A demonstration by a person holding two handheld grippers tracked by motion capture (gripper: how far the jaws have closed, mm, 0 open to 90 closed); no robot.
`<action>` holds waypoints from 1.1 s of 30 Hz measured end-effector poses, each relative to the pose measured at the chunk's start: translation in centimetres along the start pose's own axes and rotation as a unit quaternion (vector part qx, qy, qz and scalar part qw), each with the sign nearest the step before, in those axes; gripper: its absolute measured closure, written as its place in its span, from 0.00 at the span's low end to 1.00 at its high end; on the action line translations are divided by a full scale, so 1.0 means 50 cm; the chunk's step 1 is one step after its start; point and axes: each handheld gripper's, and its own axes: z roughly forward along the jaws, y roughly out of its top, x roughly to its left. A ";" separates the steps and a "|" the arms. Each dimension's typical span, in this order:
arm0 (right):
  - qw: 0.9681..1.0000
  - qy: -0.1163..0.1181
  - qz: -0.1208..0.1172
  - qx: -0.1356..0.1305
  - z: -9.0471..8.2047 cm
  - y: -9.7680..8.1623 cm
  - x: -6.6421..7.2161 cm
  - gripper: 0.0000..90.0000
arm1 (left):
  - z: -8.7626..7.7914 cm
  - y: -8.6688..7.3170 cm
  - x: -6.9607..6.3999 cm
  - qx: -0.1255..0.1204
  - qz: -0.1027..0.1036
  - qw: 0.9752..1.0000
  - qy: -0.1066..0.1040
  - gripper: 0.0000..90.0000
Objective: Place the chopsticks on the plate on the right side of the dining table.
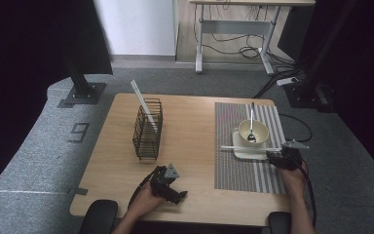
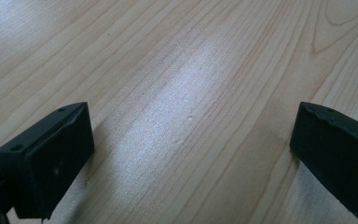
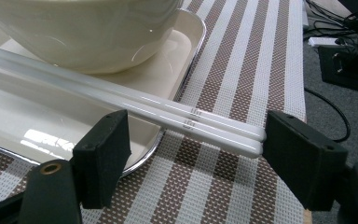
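Left tongs (image 2: 191,154) open over wood table (image 2: 177,70), right tongs (image 3: 196,158) open round chopsticks (image 3: 168,114), striped mat (image 3: 242,60)

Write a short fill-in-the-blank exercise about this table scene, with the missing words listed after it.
1. The white chopsticks lie across the rim of the ____ that holds the bowl.
2. The utensil standing in the bowl is a ____.
3. One more white chopstick leans in the black wire ____.
4. The right gripper has its jaws ____ around the chopstick ends.

Missing words: tray; spoon; basket; open
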 end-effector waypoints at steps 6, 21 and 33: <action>1.000 0.000 0.000 0.000 0.000 0.000 0.000 0.27 | 0.000 0.000 0.000 0.000 0.000 1.000 0.000 0.00; 1.000 0.001 0.000 -0.001 0.001 0.000 0.001 0.28 | 0.000 0.000 0.000 0.000 0.000 1.000 0.000 0.00; 1.000 0.003 0.008 -0.001 -0.019 0.003 -0.005 0.13 | 0.000 0.000 0.000 0.001 0.000 1.000 0.000 0.00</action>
